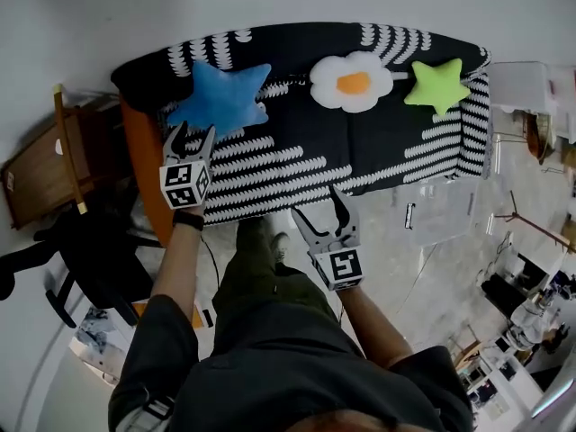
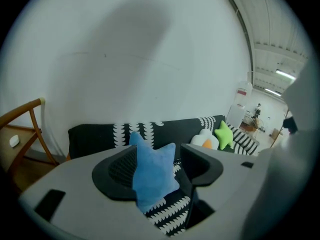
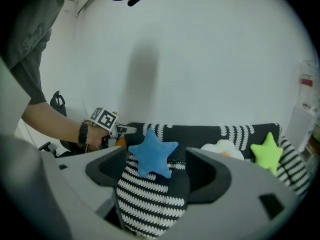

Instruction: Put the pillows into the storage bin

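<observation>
White wall is seen behind a black sofa (image 1: 387,142) with white patterning, and all three pillows lie along its back. At far left stands a wooden chair (image 1: 45,165). Next, the left gripper (image 1: 191,131) is held just near of the blue star pillow (image 1: 220,97), its jaws moderately apart with nothing pressed between them — the pillow is framed in the gap, apparently not yet touched. Further right and nearer, the right gripper (image 1: 317,203) is held over the seat front, jaws wide and empty. The white flower pillow (image 1: 351,82) and green star pillow (image 1: 437,85) lie untouched to the right. The approach to a first pick is judged to be in hand; next, the left jaws would need to be carried around a star point and closed. No storage bin can be made out with certainty.
</observation>
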Tool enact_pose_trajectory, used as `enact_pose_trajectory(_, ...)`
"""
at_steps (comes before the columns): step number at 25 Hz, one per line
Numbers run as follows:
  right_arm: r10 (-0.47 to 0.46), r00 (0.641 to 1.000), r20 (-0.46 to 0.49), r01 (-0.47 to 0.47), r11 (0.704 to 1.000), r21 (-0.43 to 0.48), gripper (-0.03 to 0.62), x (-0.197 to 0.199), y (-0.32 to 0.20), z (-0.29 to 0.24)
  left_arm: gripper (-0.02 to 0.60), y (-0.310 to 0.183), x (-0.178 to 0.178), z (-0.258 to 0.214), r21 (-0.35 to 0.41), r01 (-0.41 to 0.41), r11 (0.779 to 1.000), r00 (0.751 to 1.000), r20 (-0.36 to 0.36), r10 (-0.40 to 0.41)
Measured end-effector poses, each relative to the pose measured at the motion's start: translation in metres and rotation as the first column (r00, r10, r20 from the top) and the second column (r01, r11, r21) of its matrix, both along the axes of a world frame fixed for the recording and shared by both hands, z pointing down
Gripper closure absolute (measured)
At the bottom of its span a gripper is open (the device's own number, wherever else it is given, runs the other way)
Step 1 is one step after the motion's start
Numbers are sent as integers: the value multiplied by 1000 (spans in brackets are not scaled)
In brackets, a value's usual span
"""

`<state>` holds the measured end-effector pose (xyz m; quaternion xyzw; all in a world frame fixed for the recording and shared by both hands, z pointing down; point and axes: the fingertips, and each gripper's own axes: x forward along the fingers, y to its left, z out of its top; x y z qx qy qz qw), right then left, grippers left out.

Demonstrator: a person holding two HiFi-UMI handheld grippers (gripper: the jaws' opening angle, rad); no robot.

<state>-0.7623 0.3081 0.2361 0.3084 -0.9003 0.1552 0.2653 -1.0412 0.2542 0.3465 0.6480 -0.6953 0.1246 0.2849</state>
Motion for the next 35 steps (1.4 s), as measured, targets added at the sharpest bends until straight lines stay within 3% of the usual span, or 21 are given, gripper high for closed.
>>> enact_pose_trajectory(16,72,997,-41,-76,990,-115,227,-19,-27,78,285,-103,-59,113,-87,-17,996,1000,-10,16)
enact_pose_trajectory(24,128,989,-79,-141,973,-183,227,-8,-32,97,206,-140,-58,164,-156,-77,985,994,-90,63)
enact_pose_trajectory(27,139,987,-86,-153,971,-183,227,0,-36,112,202,-153,-54,177,-147,-88,985,990,-125,70)
enact_pose_trajectory(31,134,987,-87,-145,980,-134,227,-1,-70,135,280,-150,-49,182,-119,-112,986,989,-105,100)
enact_pose_trajectory(35,103,993,-58,-107,991,-74,227,-35,-118,157,330,-149,-44,184,-113,-129,985,988,-105,118)
